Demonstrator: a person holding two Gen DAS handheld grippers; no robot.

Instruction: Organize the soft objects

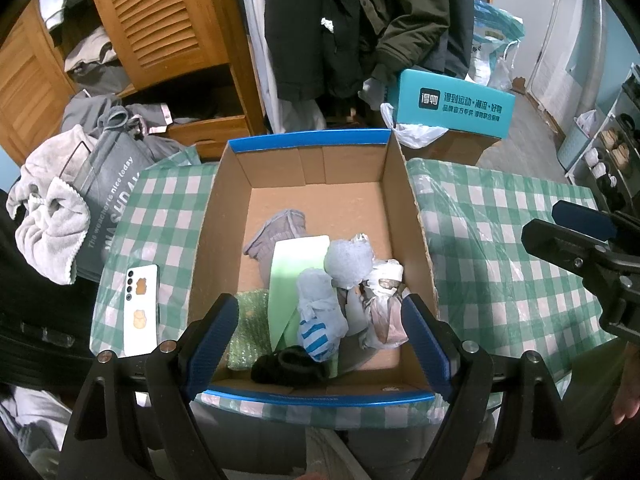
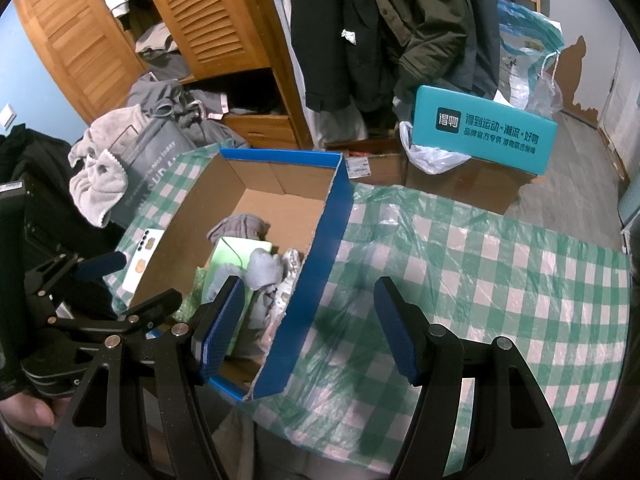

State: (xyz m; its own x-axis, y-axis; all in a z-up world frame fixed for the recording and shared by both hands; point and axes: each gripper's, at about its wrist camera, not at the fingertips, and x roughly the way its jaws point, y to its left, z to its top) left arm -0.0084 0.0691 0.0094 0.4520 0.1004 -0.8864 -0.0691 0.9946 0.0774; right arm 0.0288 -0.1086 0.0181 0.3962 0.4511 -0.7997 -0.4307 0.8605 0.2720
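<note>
An open cardboard box with a blue rim (image 1: 308,138) (image 2: 332,200) sits on the green checked tablecloth. Inside lie a grey sock (image 1: 276,232) (image 2: 240,226), a pale green card (image 1: 296,268), a grey-blue balled sock (image 1: 348,260), a blue-striped sock (image 1: 320,320), a black sock (image 1: 288,364), green bubble wrap (image 1: 250,328) and a white wrapped bundle (image 1: 384,304). My left gripper (image 1: 322,340) (image 2: 128,282) hangs open over the box's near end, holding nothing. My right gripper (image 2: 310,330) (image 1: 560,228) is open, its fingers either side of the box's right wall without touching it.
A white phone (image 1: 140,312) lies on the cloth left of the box. A grey towel (image 1: 52,220) and a grey bag (image 1: 108,196) sit at the far left. A teal box (image 2: 484,132) stands on cartons behind the table. Coats hang beside a wooden wardrobe (image 1: 160,16).
</note>
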